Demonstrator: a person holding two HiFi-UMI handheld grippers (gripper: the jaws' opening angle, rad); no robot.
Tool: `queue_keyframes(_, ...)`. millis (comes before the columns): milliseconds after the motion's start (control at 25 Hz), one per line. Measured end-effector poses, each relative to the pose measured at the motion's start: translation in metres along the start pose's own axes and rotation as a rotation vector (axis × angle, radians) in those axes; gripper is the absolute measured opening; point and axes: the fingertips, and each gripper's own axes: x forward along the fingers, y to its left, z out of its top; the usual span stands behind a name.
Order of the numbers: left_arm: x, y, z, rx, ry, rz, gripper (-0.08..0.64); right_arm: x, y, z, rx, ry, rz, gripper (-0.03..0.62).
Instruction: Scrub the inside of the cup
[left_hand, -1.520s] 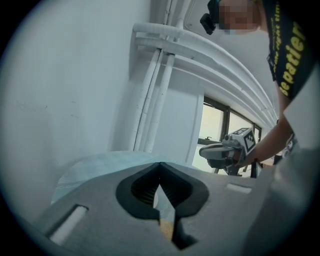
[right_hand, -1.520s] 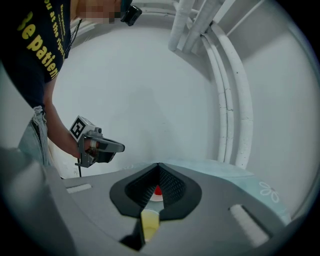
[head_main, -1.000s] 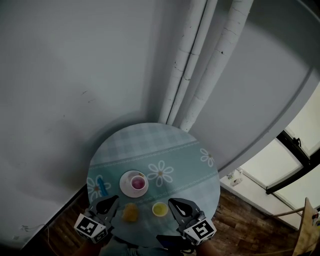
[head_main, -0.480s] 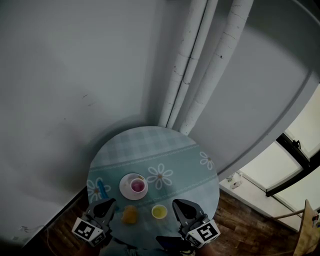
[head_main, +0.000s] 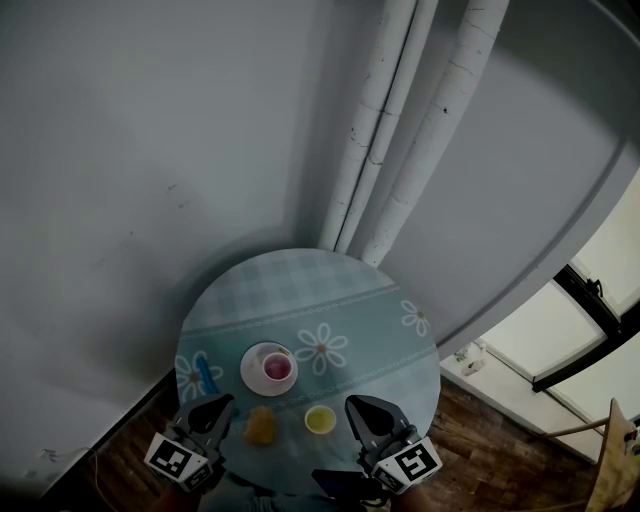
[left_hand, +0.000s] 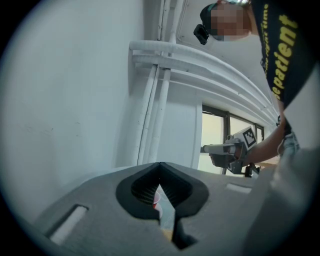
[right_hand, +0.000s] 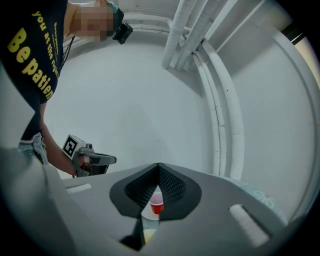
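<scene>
A small red cup (head_main: 277, 369) stands on a white saucer (head_main: 254, 357) on the round table (head_main: 330, 300). Near the front edge lie an orange sponge (head_main: 261, 425) and a little yellow dish (head_main: 320, 420). A blue brush-like item (head_main: 205, 375) lies at the table's left. My left gripper (head_main: 224, 403) hovers shut and empty just left of the sponge. My right gripper (head_main: 352, 406) is shut and empty, just right of the yellow dish. Between the closed jaws, the left gripper view shows a sliver of the cup (left_hand: 156, 200), and the right gripper view shows the cup (right_hand: 157, 205).
The table wears a teal cloth with white daisies and stands against a grey wall with white pipes (head_main: 400, 130). Wooden floor (head_main: 480, 430) and a window lie to the right. The right gripper (left_hand: 231, 149) and left gripper (right_hand: 87, 159) each show in the other's view.
</scene>
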Motion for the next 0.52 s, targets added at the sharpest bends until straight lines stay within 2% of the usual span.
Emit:
queue_keyframes(200, -0.0018, 0.0015, -0.0019, 0.008, 0.013, 0.0, 0.002, 0.0, 0.0009, 0.001, 0.004, -0.003, -0.005, 0.006)
queue_keyframes(520, -0.0015, -0.0056, 0.0053, 0.004, -0.013, -0.02, 0.002, -0.0034, 0.0027, 0.0006, -0.017, -0.008, -0.005, 0.006)
